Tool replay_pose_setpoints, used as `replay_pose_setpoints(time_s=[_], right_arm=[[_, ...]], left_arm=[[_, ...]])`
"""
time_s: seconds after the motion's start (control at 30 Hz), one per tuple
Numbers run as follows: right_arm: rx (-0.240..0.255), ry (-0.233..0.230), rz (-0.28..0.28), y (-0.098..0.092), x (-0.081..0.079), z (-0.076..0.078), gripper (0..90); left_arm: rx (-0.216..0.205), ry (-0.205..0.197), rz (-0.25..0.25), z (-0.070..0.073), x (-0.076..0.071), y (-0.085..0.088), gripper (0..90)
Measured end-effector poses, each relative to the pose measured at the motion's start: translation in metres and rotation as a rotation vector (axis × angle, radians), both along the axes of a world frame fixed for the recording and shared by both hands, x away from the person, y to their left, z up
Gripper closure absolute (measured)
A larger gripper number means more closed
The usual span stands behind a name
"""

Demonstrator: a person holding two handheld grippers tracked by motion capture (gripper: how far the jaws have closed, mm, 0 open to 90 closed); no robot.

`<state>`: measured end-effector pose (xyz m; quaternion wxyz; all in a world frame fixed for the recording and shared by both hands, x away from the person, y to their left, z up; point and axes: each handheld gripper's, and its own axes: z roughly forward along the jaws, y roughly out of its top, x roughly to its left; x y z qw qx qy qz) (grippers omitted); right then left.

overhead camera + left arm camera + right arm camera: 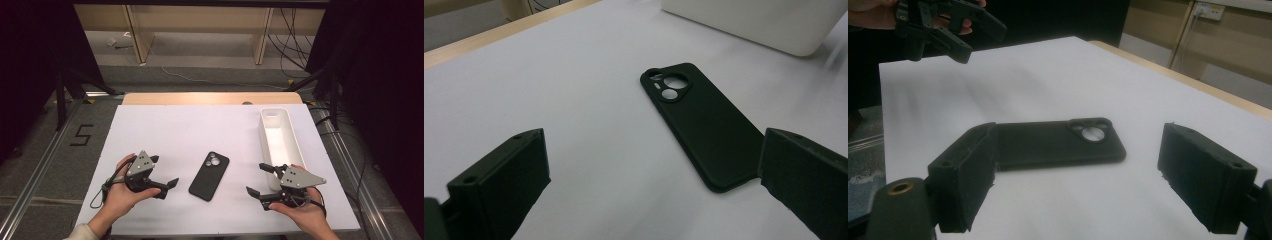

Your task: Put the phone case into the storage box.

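The white sheet (165, 135) covers the table (210, 98). The white bin (280, 137) stands along its right edge. The black phone case (209, 175) lies flat near the front centre, camera cutout pointing away, between the two grippers and touching neither. Left gripper (163, 171): jaws apart, nothing between them, left of the case. Right gripper (260, 179): jaws apart, empty, between case and bin.

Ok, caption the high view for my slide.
Two open grippers flank a black phone case beside a white tray.
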<state>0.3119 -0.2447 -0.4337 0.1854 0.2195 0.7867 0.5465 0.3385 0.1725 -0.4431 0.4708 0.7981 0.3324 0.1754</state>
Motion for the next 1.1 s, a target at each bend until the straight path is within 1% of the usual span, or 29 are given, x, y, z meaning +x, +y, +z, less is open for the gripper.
replay_pose_setpoints(time_s=[0.23,0.3,0.33,0.37,0.4,0.43,0.47,0.5,0.53,0.57,0.63,0.67,0.8,0.9,1.0,1.07,1.1], right_arm=[[0.004,0.004,-0.001,0.0,0.0,0.0,18.0],[0.007,0.003,0.0,0.001,0.0,0.0,18.0],[0.007,0.003,0.0,0.001,0.0,0.0,18.0],[0.007,0.003,-0.001,0.001,0.0,0.0,18.0],[0.009,0.008,-0.006,0.001,0.0,0.0,18.1],[0.009,0.008,-0.006,0.001,0.0,0.0,18.1],[0.012,0.009,-0.008,0.001,0.001,0.0,18.1],[0.012,0.009,-0.008,0.001,0.001,0.0,18.1],[0.014,0.008,-0.008,0.001,0.001,0.0,18.1],[0.013,0.006,-0.01,0.0,0.001,0.0,18.1],[0.011,0.009,-0.014,0.0,0.002,0.0,18.1],[0.011,0.011,-0.015,0.0,0.002,-0.001,18.2],[0.011,0.013,-0.018,0.002,0.003,-0.002,18.2],[0.01,0.014,-0.02,0.003,0.003,-0.002,18.2],[0.011,0.01,-0.028,0.002,0.003,-0.001,18.3],[0.011,0.01,-0.029,0.001,0.003,-0.001,18.3],[0.013,0.009,-0.032,0.001,0.003,-0.001,18.3]], left_arm=[[-0.004,0.0,-0.015,0.0,-0.001,-0.002,4.3],[0.002,-0.004,-0.009,0.001,-0.002,-0.003,11.5],[0.002,-0.004,-0.009,0.001,-0.002,-0.003,19.3],[0.002,-0.005,-0.007,0.001,-0.003,-0.003,19.3],[0.006,-0.007,-0.001,0.002,-0.002,-0.005,36.1],[0.007,0.0,0.0,0.002,-0.002,-0.006,36.1],[0.011,0.015,0.002,0.001,-0.002,-0.008,60.3],[0.013,0.027,-0.004,0.0,-0.002,-0.01,60.3],[0.023,0.038,-0.023,-0.001,-0.001,-0.013,67.3],[0.037,0.044,-0.03,-0.002,-0.001,-0.016,76.5],[0.039,0.064,-0.045,-0.002,0.0,-0.023,86.4],[0.032,0.069,-0.052,-0.002,0.0,-0.028,89.2],[0.038,0.086,-0.112,-0.001,-0.002,-0.047,89.8],[0.037,0.097,-0.143,-0.001,-0.001,-0.06,89.9],[0.034,0.116,-0.173,-0.003,0.001,-0.077,89.9],[0.035,0.124,-0.189,-0.004,0.002,-0.086,89.9],[0.042,0.131,-0.199,-0.005,0.002,-0.092,89.9]])
